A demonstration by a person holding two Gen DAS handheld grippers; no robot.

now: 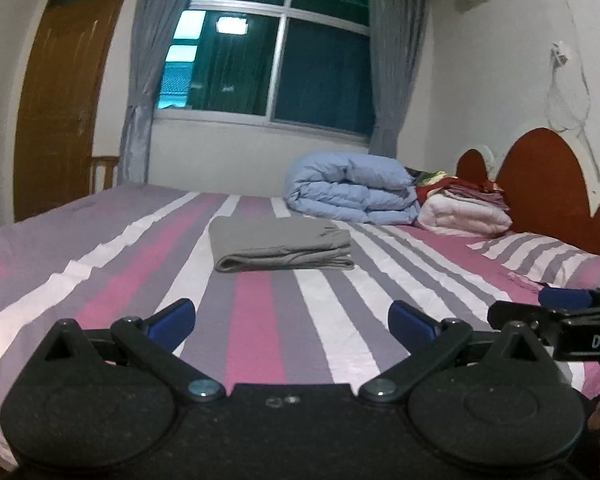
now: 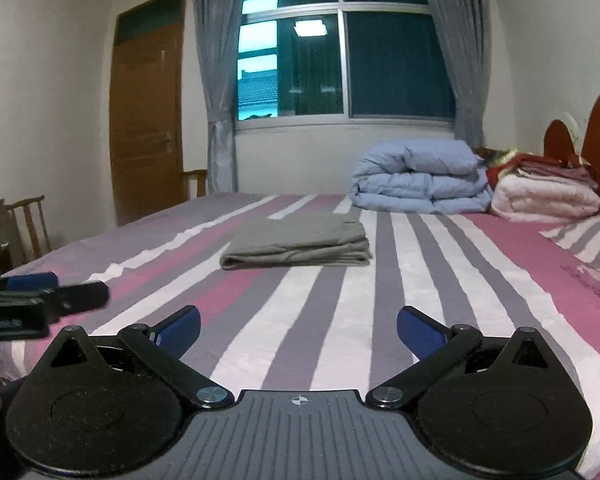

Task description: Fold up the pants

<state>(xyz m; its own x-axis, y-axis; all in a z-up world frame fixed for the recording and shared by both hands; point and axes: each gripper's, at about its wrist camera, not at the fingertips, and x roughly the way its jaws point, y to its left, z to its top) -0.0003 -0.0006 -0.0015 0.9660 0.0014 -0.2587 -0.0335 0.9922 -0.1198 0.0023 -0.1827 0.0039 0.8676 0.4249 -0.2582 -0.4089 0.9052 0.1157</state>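
Note:
Grey pants [image 1: 280, 244] lie folded into a flat rectangular stack on the striped bed [image 1: 260, 320], out toward its middle; the right wrist view shows the same pants [image 2: 300, 246]. My left gripper [image 1: 292, 322] is open over the near part of the bed, well short of the pants, with nothing between its blue fingertips. My right gripper [image 2: 298, 330] is open too and empty, about the same distance back. Each gripper shows at the edge of the other's view: the right gripper [image 1: 556, 312] and the left gripper [image 2: 40, 296].
A folded light-blue duvet [image 1: 352, 188] and a pile of pink and red bedding [image 1: 464, 208] sit at the head of the bed by the red-brown headboard [image 1: 540, 184]. A striped pillow [image 1: 540, 256] lies to the right. Wooden chairs [image 2: 28, 220] stand beyond the bed's left side.

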